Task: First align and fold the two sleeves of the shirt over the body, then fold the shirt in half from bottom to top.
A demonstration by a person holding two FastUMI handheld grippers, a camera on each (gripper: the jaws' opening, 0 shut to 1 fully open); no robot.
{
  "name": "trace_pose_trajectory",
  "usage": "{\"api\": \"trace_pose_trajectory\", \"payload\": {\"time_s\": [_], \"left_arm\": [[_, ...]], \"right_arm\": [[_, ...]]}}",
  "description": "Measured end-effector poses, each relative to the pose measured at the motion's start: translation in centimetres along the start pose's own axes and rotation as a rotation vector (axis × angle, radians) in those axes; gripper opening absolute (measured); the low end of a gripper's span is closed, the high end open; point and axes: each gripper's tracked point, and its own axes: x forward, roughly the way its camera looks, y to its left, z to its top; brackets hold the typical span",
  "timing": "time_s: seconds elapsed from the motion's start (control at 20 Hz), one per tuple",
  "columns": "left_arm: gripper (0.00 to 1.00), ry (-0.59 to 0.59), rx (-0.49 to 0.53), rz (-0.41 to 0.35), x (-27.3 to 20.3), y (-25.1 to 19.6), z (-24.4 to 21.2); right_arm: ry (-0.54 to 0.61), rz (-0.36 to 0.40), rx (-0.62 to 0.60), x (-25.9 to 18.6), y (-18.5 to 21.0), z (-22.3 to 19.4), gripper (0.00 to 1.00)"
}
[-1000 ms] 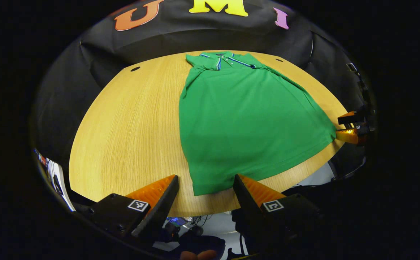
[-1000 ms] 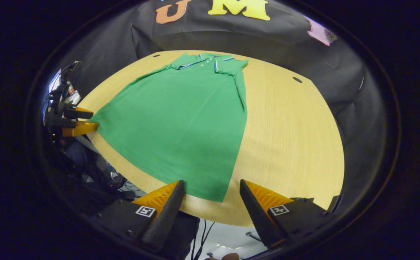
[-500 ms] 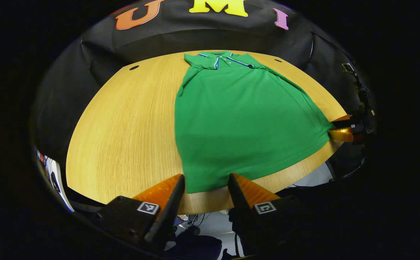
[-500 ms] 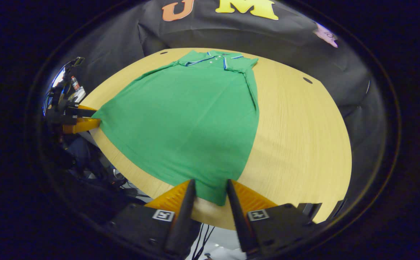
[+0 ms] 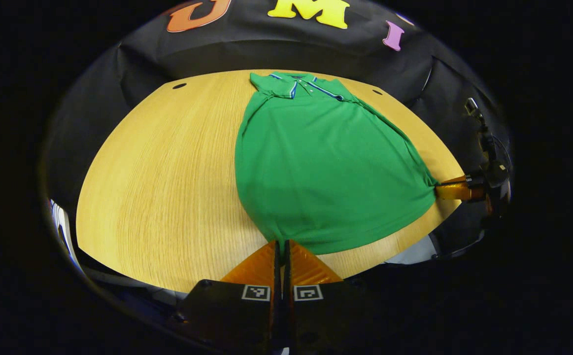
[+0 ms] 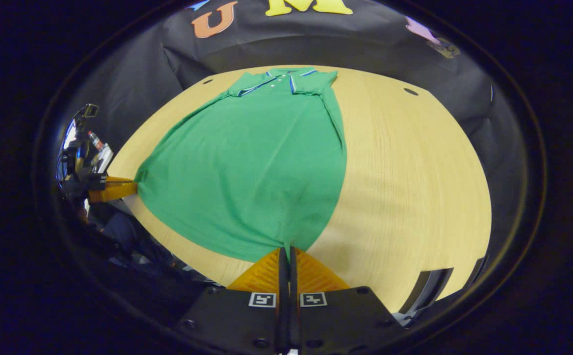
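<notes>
Two bottom corners of the green polo shirt (image 5: 325, 167) are pinched, one by each gripper, which suggests the sleeves are already folded in and the bottom-to-top fold is the step in hand. The shirt lies flat on the wooden table (image 5: 168, 172), collar (image 5: 298, 84) at the far edge by the booth wall, hem (image 5: 365, 236) at the near edge.

Starting on the left: the left gripper (image 5: 281, 246) has its fingers clenched on the shirt's left hem corner, the cloth gathered into a small peak where they meet. The left long edge runs straight up to the shoulder. For a clean fold, this corner should probably rise just clear of the table and travel directly up that edge line, not inward.

Across the middle, the body lies smooth with only faint ripples near the hem. Keeping light tension between the two corners should stop the hem from sagging as it lifts.

On the right, the right gripper (image 6: 286, 254) is likewise clamped on the other hem corner, the fabric puckering into its tips; in the left gripper view it sits at the table's right edge (image 5: 451, 190). Both hands ought to move together at equal height, so the hem lands level, just below the collar, with the corners set over the shoulders before either grip lets go. Uneven pace would likely skew the fold.
</notes>
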Motion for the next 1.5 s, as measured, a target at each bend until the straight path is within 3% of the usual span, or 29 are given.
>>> {"api": "trace_pose_trajectory", "payload": {"time_s": [0.7, 1.5], "left_arm": [[0.04, -0.135, 0.052, -0.038, -3.0, -1.5, 7.3], [0.03, -0.429, 0.067, -0.038, -6.1, -0.5, 24.7]], "right_arm": [[-0.131, 0.031, 0.043, -3.0, -0.7, 6.7, 0.05], [-0.403, 0.027, 0.03, -7.1, -2.0, 24.6, 0.03]]}}
